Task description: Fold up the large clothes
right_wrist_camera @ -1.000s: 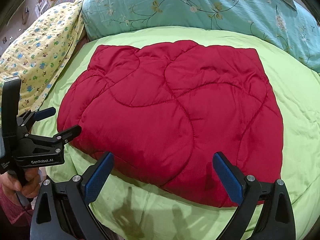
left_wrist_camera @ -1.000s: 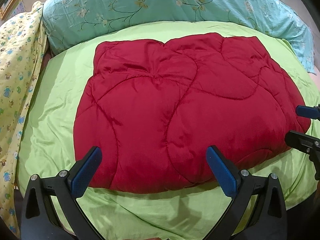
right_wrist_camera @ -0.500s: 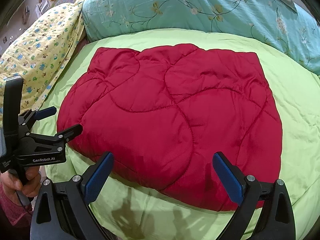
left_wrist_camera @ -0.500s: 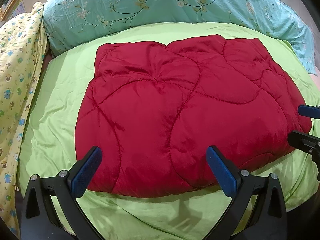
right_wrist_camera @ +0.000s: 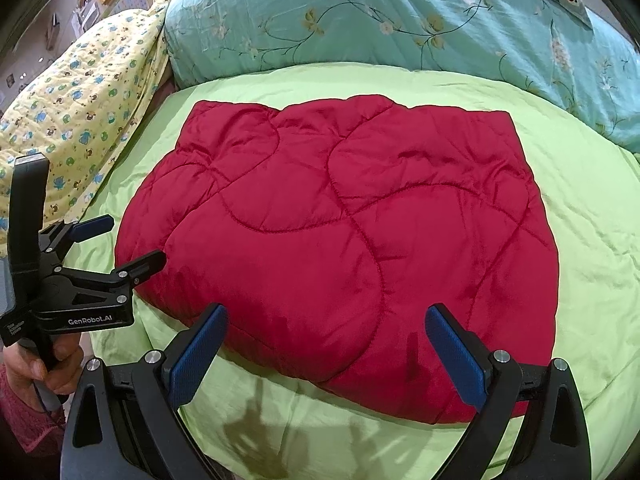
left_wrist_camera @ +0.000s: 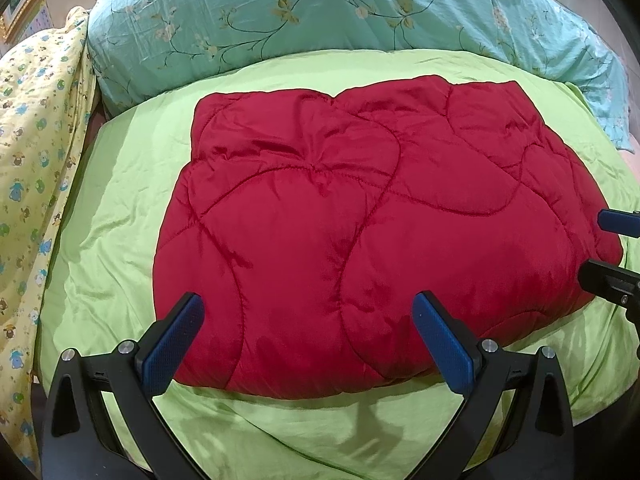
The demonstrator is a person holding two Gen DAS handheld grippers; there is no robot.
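Observation:
A red quilted padded garment [left_wrist_camera: 360,220] lies folded into a thick rectangle on the green bed cover [left_wrist_camera: 120,208]; it also shows in the right wrist view [right_wrist_camera: 340,248]. My left gripper [left_wrist_camera: 308,320] is open and empty, held above the garment's near edge. It also shows at the left of the right wrist view [right_wrist_camera: 120,240], off the garment's left edge. My right gripper [right_wrist_camera: 324,332] is open and empty above the garment's near edge. Its fingers [left_wrist_camera: 612,248] show at the right edge of the left wrist view.
A teal floral pillow [left_wrist_camera: 320,16] lies across the far side of the bed. A yellow printed quilt [left_wrist_camera: 36,152] lies along the left side. The green cover [right_wrist_camera: 592,240] is bare to the garment's right. The bed's near edge is just below the grippers.
Both grippers have drawn back and up a little, so the garment sits slightly farther off. The garment has not moved. Both stay open.

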